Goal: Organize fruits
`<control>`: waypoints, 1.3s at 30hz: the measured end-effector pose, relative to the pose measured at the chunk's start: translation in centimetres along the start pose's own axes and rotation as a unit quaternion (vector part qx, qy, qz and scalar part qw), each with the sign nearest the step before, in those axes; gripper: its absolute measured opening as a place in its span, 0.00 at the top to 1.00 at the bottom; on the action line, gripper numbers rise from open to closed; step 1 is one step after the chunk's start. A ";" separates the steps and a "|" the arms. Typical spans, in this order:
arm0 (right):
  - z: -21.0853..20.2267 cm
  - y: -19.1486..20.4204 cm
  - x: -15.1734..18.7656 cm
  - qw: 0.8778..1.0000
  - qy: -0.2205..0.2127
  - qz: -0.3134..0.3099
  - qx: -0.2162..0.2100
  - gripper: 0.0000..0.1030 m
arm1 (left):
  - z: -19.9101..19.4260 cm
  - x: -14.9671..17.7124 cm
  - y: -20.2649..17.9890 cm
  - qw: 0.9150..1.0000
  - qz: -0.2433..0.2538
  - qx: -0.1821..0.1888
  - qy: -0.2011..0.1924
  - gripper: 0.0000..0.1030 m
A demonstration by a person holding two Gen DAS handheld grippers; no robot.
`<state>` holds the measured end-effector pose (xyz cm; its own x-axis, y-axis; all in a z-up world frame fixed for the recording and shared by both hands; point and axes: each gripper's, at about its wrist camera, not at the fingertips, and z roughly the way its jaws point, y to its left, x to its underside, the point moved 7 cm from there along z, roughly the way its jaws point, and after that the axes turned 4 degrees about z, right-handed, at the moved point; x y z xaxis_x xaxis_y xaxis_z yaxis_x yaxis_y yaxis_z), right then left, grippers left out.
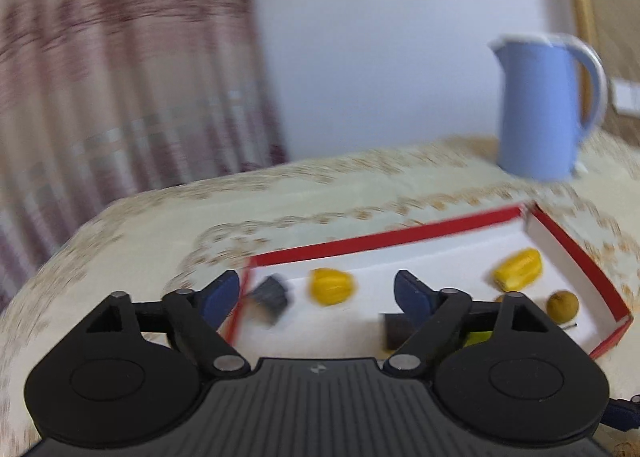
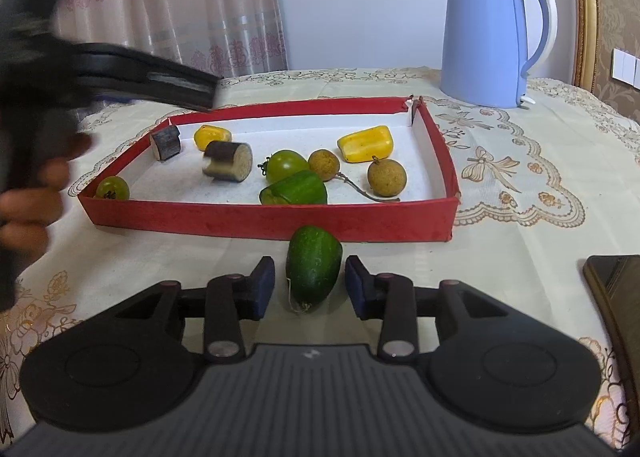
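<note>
A red tray [image 2: 272, 221] with a white floor holds two yellow pieces [image 2: 366, 143], two green tomatoes [image 2: 286, 165], two brown longans [image 2: 387, 177], a green cucumber chunk [image 2: 294, 189] and two dark cylinders. One dark cylinder [image 2: 228, 161] shows blurred under my left gripper [image 2: 200, 89]. In the left wrist view the left gripper [image 1: 316, 297] stands wide open above the tray [image 1: 380, 237], nothing between its pads. A cucumber end [image 2: 314, 265] lies on the cloth before the tray. My right gripper [image 2: 310, 287] flanks its near tip, small gaps showing on both sides.
A blue kettle [image 2: 484, 37] stands behind the tray at the back right. A dark flat object [image 2: 616, 297] lies at the right table edge. A person's hand [image 2: 32, 197] holds the left gripper at the left. An embroidered cloth [image 2: 520, 177] covers the table.
</note>
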<state>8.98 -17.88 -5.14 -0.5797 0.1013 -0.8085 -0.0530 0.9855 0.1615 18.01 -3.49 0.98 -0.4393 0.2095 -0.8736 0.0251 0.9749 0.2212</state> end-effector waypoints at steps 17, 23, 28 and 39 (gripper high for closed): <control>-0.2 0.3 0.0 1.000 -0.002 -0.015 0.022 0.73 | -3.8 7.9 6.2 0.992 -0.082 -0.090 -0.009 0.16; -1.3 0.4 -0.7 1.000 -0.012 -0.007 0.002 0.73 | -3.6 8.2 6.4 0.992 -0.095 -0.080 -0.002 0.16; -2.4 1.0 -1.4 1.000 -0.025 -0.008 -0.011 0.73 | -3.4 8.4 6.3 0.992 -0.094 -0.081 0.003 0.15; -2.7 1.4 -2.1 0.999 -0.037 -0.011 -0.015 0.73 | -3.1 8.7 6.3 0.992 -0.090 -0.086 0.015 0.14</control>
<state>7.95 -17.04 -1.65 -0.5166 0.0908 -0.8514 -0.0901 0.9831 0.1595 11.57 4.21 -3.86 -0.4496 0.0292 -0.8928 -0.2086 0.9684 0.1367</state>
